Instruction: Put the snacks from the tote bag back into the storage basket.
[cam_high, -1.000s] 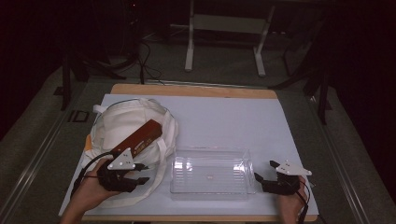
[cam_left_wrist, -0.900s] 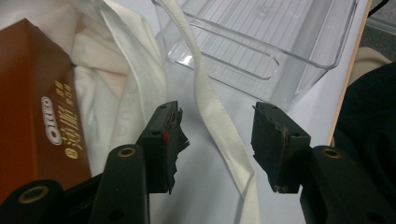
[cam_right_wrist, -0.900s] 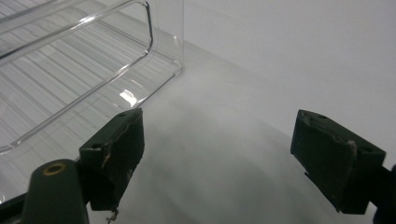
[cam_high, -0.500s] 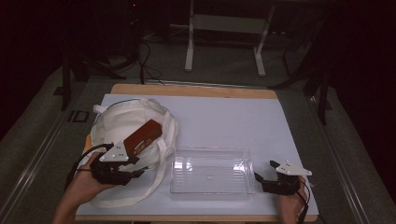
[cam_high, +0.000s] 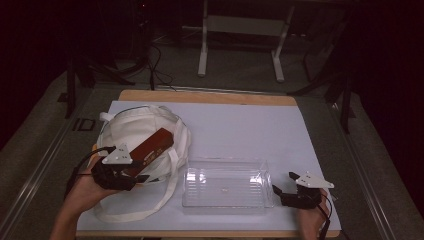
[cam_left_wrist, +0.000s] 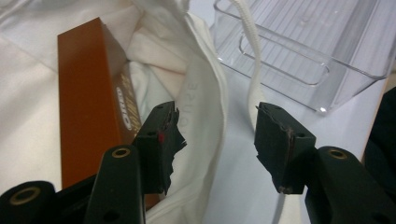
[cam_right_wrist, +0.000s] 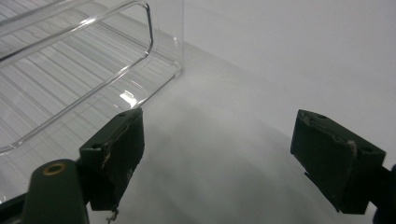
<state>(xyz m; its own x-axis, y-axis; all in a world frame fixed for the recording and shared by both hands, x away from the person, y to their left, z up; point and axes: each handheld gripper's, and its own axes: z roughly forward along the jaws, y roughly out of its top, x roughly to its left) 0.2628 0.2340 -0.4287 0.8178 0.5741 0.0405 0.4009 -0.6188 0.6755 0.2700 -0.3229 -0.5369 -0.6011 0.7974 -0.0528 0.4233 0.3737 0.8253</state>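
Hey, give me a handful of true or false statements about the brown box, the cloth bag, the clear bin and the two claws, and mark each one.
1. The brown box lies on the white cloth bag. True.
2. The clear plastic bin holds the brown box. False: the bin is empty.
3. The left claw is clamped on the box. False: its jaws have just been opening, and only bag cloth lies between them, with the box beside the left jaw.
4. The right claw stands open beside the bin's corner. True.
5. The bin sits on top of the bag. False: it stands on the table sheet beside the bag.
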